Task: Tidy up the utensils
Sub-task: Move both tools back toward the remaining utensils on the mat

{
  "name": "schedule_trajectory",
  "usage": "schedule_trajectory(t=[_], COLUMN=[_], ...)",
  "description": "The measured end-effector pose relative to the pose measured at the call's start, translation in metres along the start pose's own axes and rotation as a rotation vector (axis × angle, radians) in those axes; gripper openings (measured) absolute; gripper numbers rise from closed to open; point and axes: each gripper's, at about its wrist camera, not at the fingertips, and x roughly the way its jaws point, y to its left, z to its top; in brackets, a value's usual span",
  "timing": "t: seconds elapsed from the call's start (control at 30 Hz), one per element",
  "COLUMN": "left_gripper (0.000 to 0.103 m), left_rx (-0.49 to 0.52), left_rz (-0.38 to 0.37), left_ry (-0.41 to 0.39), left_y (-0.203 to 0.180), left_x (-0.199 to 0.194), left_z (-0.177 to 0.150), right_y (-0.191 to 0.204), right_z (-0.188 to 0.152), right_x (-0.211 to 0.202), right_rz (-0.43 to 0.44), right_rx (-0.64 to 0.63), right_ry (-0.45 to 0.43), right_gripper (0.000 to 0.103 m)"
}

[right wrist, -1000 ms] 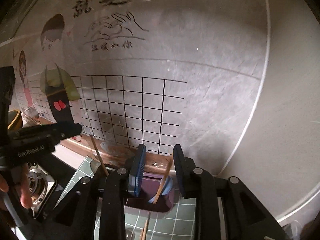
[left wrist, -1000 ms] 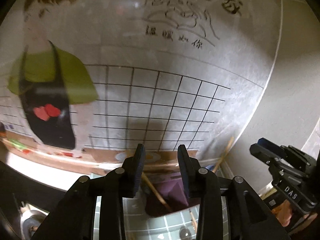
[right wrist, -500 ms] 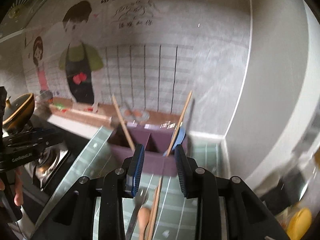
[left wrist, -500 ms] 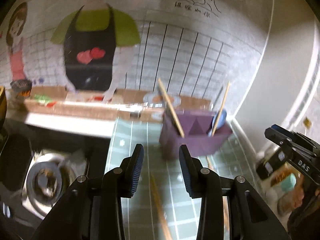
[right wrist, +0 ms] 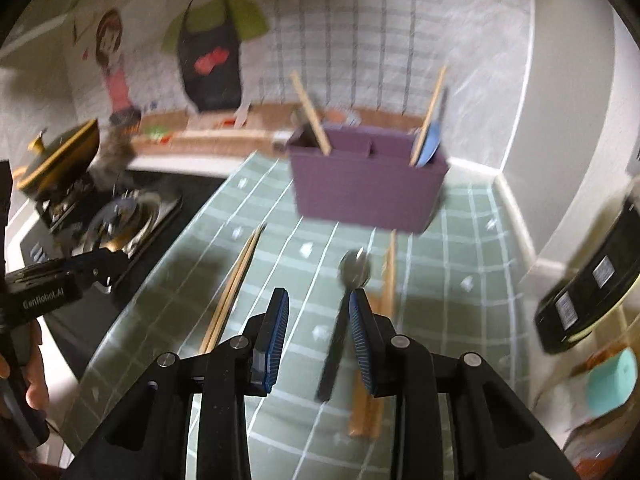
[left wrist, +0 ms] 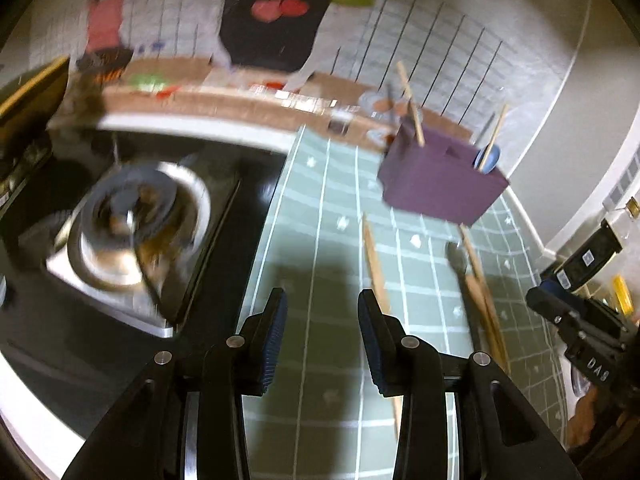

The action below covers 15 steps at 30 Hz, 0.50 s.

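Note:
A purple utensil holder (right wrist: 366, 182) stands on the green tiled mat (right wrist: 280, 248), with chopsticks and a blue spoon (right wrist: 430, 142) upright in it; it also shows in the left wrist view (left wrist: 438, 178). On the mat lie a pair of chopsticks (right wrist: 234, 286), a metal spoon (right wrist: 348, 288) with a dark handle and wooden utensils (right wrist: 380, 320). In the left wrist view a chopstick (left wrist: 376, 268) and the spoon (left wrist: 460, 264) lie ahead. My left gripper (left wrist: 322, 320) and right gripper (right wrist: 318, 320) are open and empty above the mat.
A gas stove burner (left wrist: 132, 232) sits left of the mat, with a dark pot (right wrist: 60, 156) on the far burner. The tiled wall with a cartoon sticker is behind. Bottles and jars (right wrist: 592, 292) stand at the right edge.
Both grippers have tilted down from facing the wall to facing the mat and pulled back from the holder. The loose utensils on the mat have come into view.

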Motion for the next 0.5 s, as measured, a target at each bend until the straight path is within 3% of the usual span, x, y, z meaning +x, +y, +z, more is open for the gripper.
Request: schedule_trajectory(t=[0.13, 0.23, 0.5], left_gripper=[0.038, 0.038, 0.038], left_rx=[-0.038, -0.011, 0.106], left_rz=[-0.003, -0.034, -0.11], left_ry=[0.019, 0.046, 0.055], left_y=[0.01, 0.001, -0.044], left_x=[-0.001, -0.001, -0.005], left_z=[-0.018, -0.035, -0.068], right_y=[0.016, 0.02, -0.021], right_z=[-0.02, -0.032, -0.05], right_x=[0.01, 0.01, -0.006], right_rz=[0.012, 0.002, -0.044], right_rx=[-0.029, -0.037, 0.048], right_ry=[0.054, 0.06, 0.023], right_gripper=[0.03, 0.03, 0.029])
